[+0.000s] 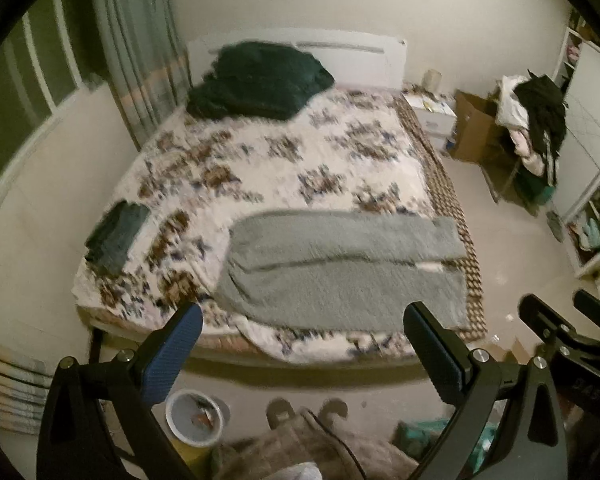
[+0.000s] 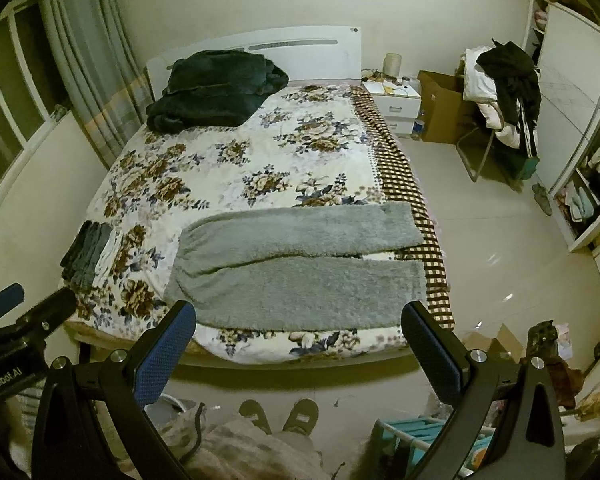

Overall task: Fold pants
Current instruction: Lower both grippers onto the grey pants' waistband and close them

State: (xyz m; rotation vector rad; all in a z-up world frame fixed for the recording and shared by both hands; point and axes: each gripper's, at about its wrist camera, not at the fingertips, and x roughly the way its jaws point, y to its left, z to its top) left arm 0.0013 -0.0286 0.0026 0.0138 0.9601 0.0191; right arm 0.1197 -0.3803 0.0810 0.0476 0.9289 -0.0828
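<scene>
Both hand-held grippers (image 1: 302,334) (image 2: 299,330) wide open, empty, above pants (image 2: 300,268).

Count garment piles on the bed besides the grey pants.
2: a dark green heap at the headboard end, and a small folded stack at the bed's left edge, beside the pants. Others may be hidden.

The left wrist view is smeared by motion: the bedspread (image 1: 260,168) beyond the fingers (image 1: 172,356) loses its flower pattern, and the folded stack (image 1: 116,238) past the left fingertip is unreadable. Below the fingers the frame edge cuts off the bin (image 1: 196,420). In the right wrist view, the shelf contents (image 2: 580,204) far right are too small to identify.
</scene>
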